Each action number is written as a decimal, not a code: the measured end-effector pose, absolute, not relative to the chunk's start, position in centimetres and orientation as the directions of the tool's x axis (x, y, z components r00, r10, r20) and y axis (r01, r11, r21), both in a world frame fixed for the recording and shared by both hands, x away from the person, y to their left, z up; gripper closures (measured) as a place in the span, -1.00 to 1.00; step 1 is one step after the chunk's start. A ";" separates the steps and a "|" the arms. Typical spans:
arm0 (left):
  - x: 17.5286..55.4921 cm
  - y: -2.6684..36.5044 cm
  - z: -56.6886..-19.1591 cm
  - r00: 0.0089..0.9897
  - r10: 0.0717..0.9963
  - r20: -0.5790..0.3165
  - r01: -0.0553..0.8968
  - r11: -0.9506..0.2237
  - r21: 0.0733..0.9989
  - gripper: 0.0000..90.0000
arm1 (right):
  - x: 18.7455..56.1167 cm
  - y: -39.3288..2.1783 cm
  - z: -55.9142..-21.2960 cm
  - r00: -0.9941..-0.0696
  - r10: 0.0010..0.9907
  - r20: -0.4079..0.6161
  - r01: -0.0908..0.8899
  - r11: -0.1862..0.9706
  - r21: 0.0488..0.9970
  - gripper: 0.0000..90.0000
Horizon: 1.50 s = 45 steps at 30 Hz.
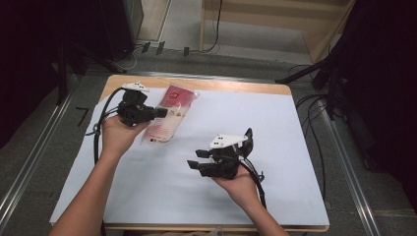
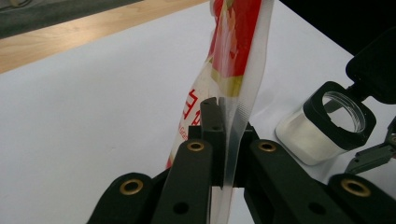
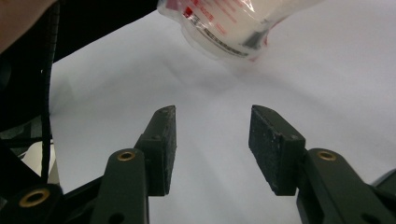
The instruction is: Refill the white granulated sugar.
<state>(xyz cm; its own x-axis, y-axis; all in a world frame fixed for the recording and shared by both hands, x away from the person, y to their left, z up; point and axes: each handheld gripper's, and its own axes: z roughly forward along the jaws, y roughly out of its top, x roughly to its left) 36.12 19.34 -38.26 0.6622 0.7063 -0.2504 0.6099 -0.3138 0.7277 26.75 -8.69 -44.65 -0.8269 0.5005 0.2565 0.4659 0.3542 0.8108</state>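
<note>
Red-and-clear plastic pouch point(image 1: 169, 115) is what I'm working with; my left gripper point(image 1: 158, 112) is clenched on its sealed side edge, the jaws pinched flat on the film in the left gripper view point(image 2: 224, 140). By my reading the pick is done: the pouch is gripped and seems partly raised off the white sheet point(image 1: 255, 147), top end toward the far wooden table edge point(image 1: 196, 83), lower end drooping toward me. Whether that lower end touches the sheet I cannot tell.

My right gripper point(image 1: 194, 163) sits near the pouch, on its right and nearer to me, jaws apart with nothing between the pads point(image 3: 163, 144). The bulging bottom of the pouch point(image 3: 233, 28) hangs just beyond them. I judge the second grip or a tear-open is what's left.

Beside the pouch in the left gripper view I see the round camera lens point(image 2: 334, 121) on the right gripper. Nothing lies between the right gripper and the pouch. Cables point(image 1: 314, 123) and dark stands point(image 1: 319, 69) stay off the table, well clear of the pouch.
</note>
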 end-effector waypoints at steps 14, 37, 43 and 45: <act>35.3 22.0 -40.4 0.681 0.673 -0.289 0.610 -0.303 0.732 0.99 | 26.1 -9.3 -43.8 -0.836 0.490 0.247 0.442 0.333 0.833 0.17; 32.0 25.2 -41.9 0.724 0.612 -0.318 0.601 -0.332 0.727 0.81 | 24.7 -12.1 -44.0 -0.861 0.451 0.235 0.433 0.407 0.804 0.10; 31.8 25.3 -42.0 0.729 0.609 -0.314 0.595 -0.335 0.730 0.64 | 24.9 -12.6 -44.0 -0.854 0.458 0.247 0.447 0.402 0.799 0.09; 31.7 25.4 -42.0 0.732 0.606 -0.310 0.591 -0.339 0.732 0.56 | 25.0 -12.6 -44.1 -0.853 0.462 0.243 0.447 0.405 0.798 0.09</act>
